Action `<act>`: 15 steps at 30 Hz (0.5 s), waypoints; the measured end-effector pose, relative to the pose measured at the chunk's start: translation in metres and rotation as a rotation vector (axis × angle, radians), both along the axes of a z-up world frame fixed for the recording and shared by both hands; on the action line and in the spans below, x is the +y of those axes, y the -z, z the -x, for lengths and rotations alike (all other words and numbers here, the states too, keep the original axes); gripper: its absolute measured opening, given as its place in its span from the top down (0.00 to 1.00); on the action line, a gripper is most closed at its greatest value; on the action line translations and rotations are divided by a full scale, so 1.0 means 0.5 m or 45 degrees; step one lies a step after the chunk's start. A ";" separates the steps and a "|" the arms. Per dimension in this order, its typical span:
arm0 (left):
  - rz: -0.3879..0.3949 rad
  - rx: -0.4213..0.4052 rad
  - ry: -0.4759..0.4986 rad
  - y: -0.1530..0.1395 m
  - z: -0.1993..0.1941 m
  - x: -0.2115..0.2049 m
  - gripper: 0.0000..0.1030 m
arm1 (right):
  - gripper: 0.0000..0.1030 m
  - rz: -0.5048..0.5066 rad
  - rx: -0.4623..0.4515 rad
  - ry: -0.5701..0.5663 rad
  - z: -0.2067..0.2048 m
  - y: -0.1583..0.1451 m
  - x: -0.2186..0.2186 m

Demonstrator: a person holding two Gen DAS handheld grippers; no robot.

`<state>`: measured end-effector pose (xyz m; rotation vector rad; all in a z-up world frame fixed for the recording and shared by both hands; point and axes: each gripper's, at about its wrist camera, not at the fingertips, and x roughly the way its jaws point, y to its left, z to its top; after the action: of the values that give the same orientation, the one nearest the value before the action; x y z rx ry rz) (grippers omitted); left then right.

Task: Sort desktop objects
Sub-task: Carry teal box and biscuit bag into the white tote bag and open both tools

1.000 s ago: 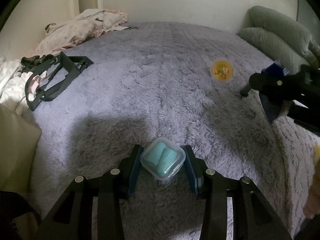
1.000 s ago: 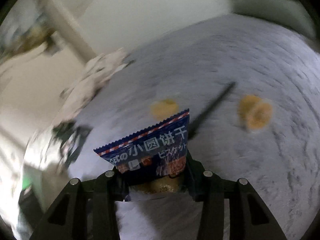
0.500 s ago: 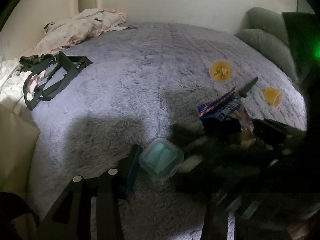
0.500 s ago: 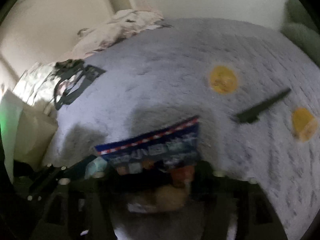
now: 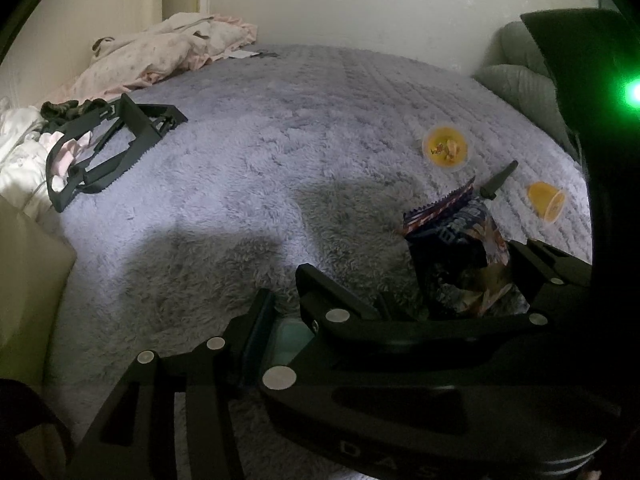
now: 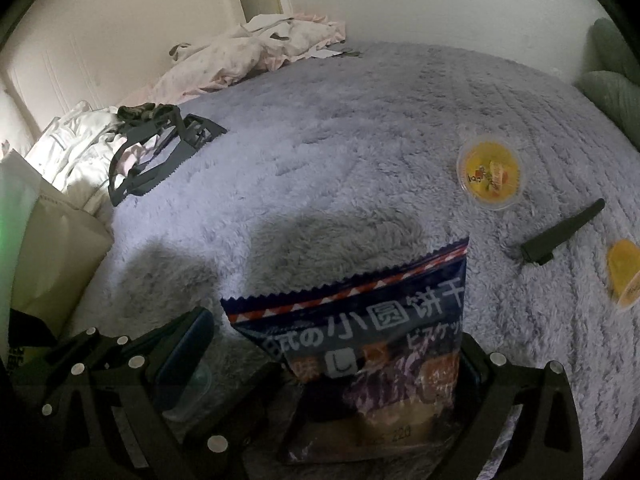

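Observation:
My right gripper [image 6: 376,364] is shut on a dark blue biscuit packet [image 6: 360,336], held upright over the grey fluffy blanket [image 6: 340,140]. In the left wrist view the packet [image 5: 452,248] shows at right, with the right gripper [image 5: 404,276] crossing in front. My left gripper [image 5: 316,328] holds a small clear box with teal contents [image 5: 289,346], mostly hidden behind the right gripper. The box [image 6: 188,384] and left gripper also show low left in the right wrist view. Two orange jelly cups [image 6: 490,172] [image 6: 624,276] and a black pen-like stick [image 6: 560,232] lie on the blanket at right.
A black plastic frame [image 5: 108,144] lies at the blanket's left edge beside white and pink clothes [image 5: 168,52]. Green pillows [image 5: 520,88] sit at far right. A beige bag [image 6: 52,248] stands at left. A wall [image 5: 360,0] runs behind.
My right gripper has swung left with the biscuit packet and now sits right beside and over my left gripper, hiding most of the teal box. The left gripper has stayed put.

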<state>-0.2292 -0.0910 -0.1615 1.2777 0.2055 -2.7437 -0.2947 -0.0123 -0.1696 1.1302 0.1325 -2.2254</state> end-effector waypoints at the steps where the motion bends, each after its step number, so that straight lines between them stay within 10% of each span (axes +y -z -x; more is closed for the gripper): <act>1: 0.016 0.000 -0.001 -0.001 0.000 0.003 0.56 | 0.00 0.005 -0.001 0.009 -0.001 -0.001 0.003; 2: 0.027 0.001 -0.004 -0.002 -0.001 0.004 0.66 | 0.04 -0.005 0.014 0.042 -0.002 -0.004 0.007; 4: 0.024 0.002 -0.005 -0.001 -0.003 0.001 0.66 | 0.52 -0.041 0.044 0.140 0.000 -0.012 0.019; 5: 0.012 0.004 -0.006 -0.002 -0.004 -0.002 0.66 | 0.57 0.002 0.013 0.177 0.008 -0.014 0.032; 15: -0.034 0.138 -0.081 -0.109 -0.049 -0.044 0.66 | 0.63 0.087 0.101 0.112 -0.030 -0.113 0.020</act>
<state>-0.2045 -0.1130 -0.1068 1.1094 0.2882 -2.7668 -0.2795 -0.0026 -0.1131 1.0293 0.0399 -2.3351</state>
